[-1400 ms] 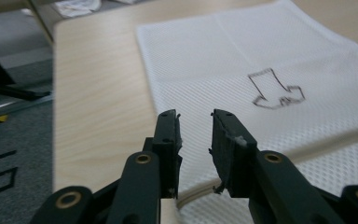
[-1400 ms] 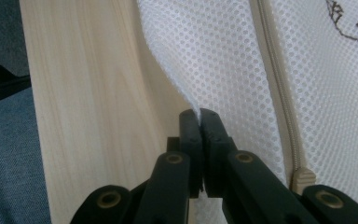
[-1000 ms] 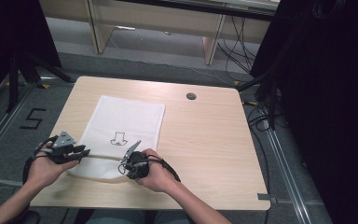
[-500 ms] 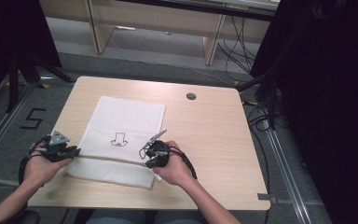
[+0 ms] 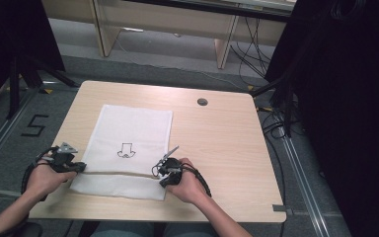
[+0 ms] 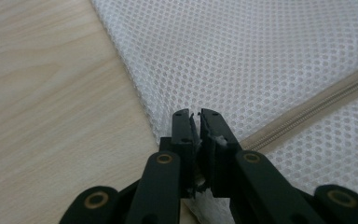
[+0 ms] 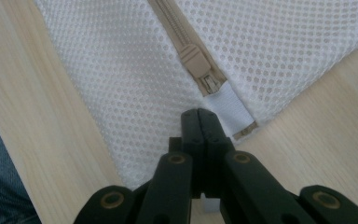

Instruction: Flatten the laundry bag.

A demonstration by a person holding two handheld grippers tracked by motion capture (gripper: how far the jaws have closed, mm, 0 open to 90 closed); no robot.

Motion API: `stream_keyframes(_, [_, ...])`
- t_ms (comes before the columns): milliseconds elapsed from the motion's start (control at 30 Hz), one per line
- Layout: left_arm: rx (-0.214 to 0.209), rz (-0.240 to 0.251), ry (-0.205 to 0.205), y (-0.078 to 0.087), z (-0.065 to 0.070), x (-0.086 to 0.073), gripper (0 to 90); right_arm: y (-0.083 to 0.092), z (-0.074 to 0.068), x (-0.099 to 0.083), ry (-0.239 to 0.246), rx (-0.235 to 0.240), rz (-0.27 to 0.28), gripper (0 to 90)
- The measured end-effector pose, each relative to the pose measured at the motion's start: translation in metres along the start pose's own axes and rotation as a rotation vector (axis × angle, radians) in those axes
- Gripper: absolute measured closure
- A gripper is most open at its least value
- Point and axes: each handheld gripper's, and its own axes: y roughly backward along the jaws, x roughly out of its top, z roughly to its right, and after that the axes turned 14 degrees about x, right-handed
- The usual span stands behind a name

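A white mesh bag [image 5: 133, 128] lies flat on the wooden table [image 5: 217, 138], with a beige zipper [image 5: 118, 173] running across its near end. At the bag's left edge, my left gripper [image 5: 81, 167] [image 6: 196, 114] has just been closing its jaws. They now pinch the mesh [image 6: 261, 60] beside the zipper's left end [image 6: 307, 109]. My right gripper [image 5: 159, 171] [image 7: 201, 112] is shut at the bag's right edge. Its tips rest on the mesh just short of the zipper slider [image 7: 193, 58] and the white end tab [image 7: 228, 109]. Nothing shows between its jaws.
A small black drawing [image 5: 126, 150] marks the bag's middle. A round cable hole [image 5: 202, 101] sits at the table's far right. The person's forearms come in over the near table edge [image 5: 153, 217]. Cables and dark stands surround the table on the floor.
The right gripper has moved right along the zipper line to the bag's right edge. The left gripper has stayed at the left edge.
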Motion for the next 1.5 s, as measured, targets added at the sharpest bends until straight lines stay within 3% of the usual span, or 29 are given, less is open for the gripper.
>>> stream_keyframes(67, [-0.015, -0.016, -0.029, 0.002, 0.004, 0.001, 83.2, 0.003, 0.002, -0.004, -0.005, 0.000, -0.009, 90.0])
stream_keyframes(167, [-0.030, -0.006, -0.040, 0.003, 0.013, 0.001, 83.2, 0.007, 0.005, -0.011, -0.011, 0.000, -0.015, 90.0])
stream_keyframes(200, [-0.035, -0.012, -0.063, 0.004, 0.015, 0.002, 83.3, 0.008, 0.006, -0.012, -0.007, -0.005, -0.017, 90.0])
stream_keyframes(267, [-0.045, -0.005, -0.065, 0.004, 0.022, 0.003, 83.5, 0.011, 0.006, -0.018, -0.017, -0.006, -0.020, 90.0])
stream_keyframes(567, [-0.114, -0.031, -0.152, 0.010, 0.045, 0.007, 83.6, 0.025, 0.005, -0.046, -0.041, -0.014, -0.035, 90.0])
stream_keyframes(600, [-0.098, -0.013, -0.145, 0.009, 0.047, 0.006, 83.5, 0.025, 0.005, -0.048, -0.048, -0.009, -0.030, 90.0])
stream_keyframes(633, [-0.111, -0.020, -0.158, 0.010, 0.046, 0.007, 83.5, 0.026, 0.005, -0.050, -0.050, -0.011, -0.021, 90.0])
stream_keyframes(700, [-0.116, -0.019, -0.140, 0.010, 0.048, 0.006, 83.4, 0.026, 0.005, -0.053, -0.053, -0.011, -0.009, 90.0])
stream_keyframes(800, [-0.118, -0.025, -0.163, 0.011, 0.048, 0.007, 83.3, 0.027, 0.004, -0.055, -0.074, -0.007, -0.002, 90.0])
stream_keyframes(833, [-0.123, -0.023, -0.143, 0.011, 0.050, 0.006, 83.0, 0.027, 0.004, -0.055, -0.068, -0.003, -0.002, 90.0])
stream_keyframes(900, [-0.118, -0.019, -0.143, 0.011, 0.050, 0.006, 81.8, 0.027, 0.004, -0.057, -0.066, -0.021, -0.002, 90.0])
stream_keyframes(1000, [-0.128, -0.024, -0.138, 0.011, 0.048, 0.009, 77.6, 0.029, 0.003, -0.059, -0.089, -0.009, 0.005, 90.0])
stream_keyframes(1067, [-0.126, 0.001, -0.126, 0.011, 0.049, 0.009, 74.6, 0.028, 0.002, -0.060, -0.098, -0.005, 0.011, 90.0])
stream_keyframes(1100, [-0.126, 0.010, -0.127, 0.012, 0.048, 0.010, 72.9, 0.029, 0.004, -0.060, -0.073, -0.014, 0.013, 90.0])
stream_keyframes(1133, [-0.123, 0.034, -0.121, 0.012, 0.049, 0.012, 69.6, 0.029, 0.002, -0.061, -0.101, -0.005, 0.013, 87.9])
stream_keyframes(1167, [-0.110, 0.072, -0.114, 0.012, 0.050, 0.013, 66.5, 0.029, 0.003, -0.061, -0.092, -0.006, 0.021, 86.4])
stream_keyframes(1267, [-0.123, 0.157, -0.139, 0.014, 0.053, 0.021, 57.9, 0.034, 0.003, -0.064, -0.111, -0.012, 0.062, 84.1])
stream_keyframes(1333, [-0.147, 0.216, -0.152, 0.014, 0.061, 0.026, 51.8, 0.042, 0.006, -0.066, -0.118, -0.033, 0.111, 81.0])
stream_keyframes(1367, [-0.161, 0.228, -0.166, 0.013, 0.064, 0.027, 49.1, 0.045, 0.008, -0.067, -0.106, -0.040, 0.131, 80.3])
stream_keyframes(1400, [-0.188, 0.239, -0.167, 0.011, 0.068, 0.028, 45.7, 0.049, 0.008, -0.069, -0.135, -0.042, 0.145, 79.4])
stream_keyframes(1500, [-0.227, 0.248, -0.179, 0.008, 0.075, 0.030, 41.0, 0.055, 0.013, -0.072, -0.158, -0.054, 0.190, 77.3])
